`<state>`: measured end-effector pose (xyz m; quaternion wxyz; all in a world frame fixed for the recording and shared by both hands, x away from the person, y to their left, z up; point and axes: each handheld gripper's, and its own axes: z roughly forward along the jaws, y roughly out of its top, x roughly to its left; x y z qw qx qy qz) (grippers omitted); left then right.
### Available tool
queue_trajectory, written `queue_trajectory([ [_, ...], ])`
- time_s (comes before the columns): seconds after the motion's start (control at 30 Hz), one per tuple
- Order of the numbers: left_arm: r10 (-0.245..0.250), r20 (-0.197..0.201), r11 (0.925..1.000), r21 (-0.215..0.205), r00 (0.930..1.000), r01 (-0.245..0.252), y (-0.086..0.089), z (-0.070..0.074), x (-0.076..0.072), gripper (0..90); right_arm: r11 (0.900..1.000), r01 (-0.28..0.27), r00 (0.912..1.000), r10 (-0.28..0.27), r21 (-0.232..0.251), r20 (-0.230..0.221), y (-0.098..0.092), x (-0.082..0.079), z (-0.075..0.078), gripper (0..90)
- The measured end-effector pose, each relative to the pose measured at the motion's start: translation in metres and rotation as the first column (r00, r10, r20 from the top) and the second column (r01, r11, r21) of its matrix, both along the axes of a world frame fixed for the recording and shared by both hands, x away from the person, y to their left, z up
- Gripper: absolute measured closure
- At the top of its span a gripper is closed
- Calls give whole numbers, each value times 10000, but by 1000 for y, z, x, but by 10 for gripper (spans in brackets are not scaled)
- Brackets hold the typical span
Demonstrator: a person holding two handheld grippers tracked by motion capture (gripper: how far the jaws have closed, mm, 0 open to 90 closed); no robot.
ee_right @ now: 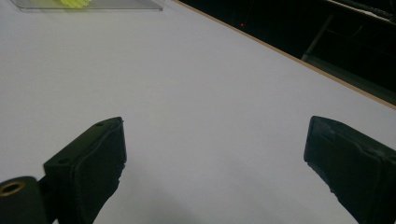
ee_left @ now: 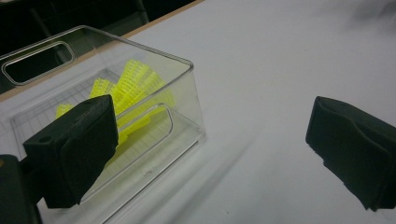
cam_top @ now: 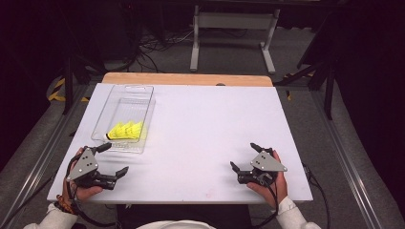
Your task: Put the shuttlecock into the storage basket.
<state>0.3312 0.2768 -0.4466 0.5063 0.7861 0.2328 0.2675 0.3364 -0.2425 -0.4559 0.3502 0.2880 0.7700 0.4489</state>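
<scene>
Resting on a white table (cam_top: 200, 124), both grippers spread wide and gripping nothing.

Holding the left gripper (cam_top: 113, 161) just short of a clear plastic bin (cam_top: 125, 90), jaws gaping, one tip sitting close by the bin's near end wall. Lying inside that bin, ahead of this gripper and slightly to its left: yellow shuttlecocks (cam_top: 125, 130), bunched at the near end, their exact count hard to make out through the ribbed plastic. Blocking part of the yellow skirts (ee_left: 135, 88) in the left gripper view, the gripper's own left jaw. Sitting well apart toward the table's other near corner, the right gripper (cam_top: 242, 156), likewise open over bare tabletop. Cutting the bin (ee_right: 93, 4) off at the top edge in the right gripper view, leaving a sliver of yellow far ahead and to the left of those jaws.
</scene>
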Motion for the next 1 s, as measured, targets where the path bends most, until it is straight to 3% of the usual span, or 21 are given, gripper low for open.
queue_trajectory([
  [1.0,-9,-117,9999,103,9999,10,0,-3,2,31,10000,83,9995,-84,25,301,4,-1,4,66],
])
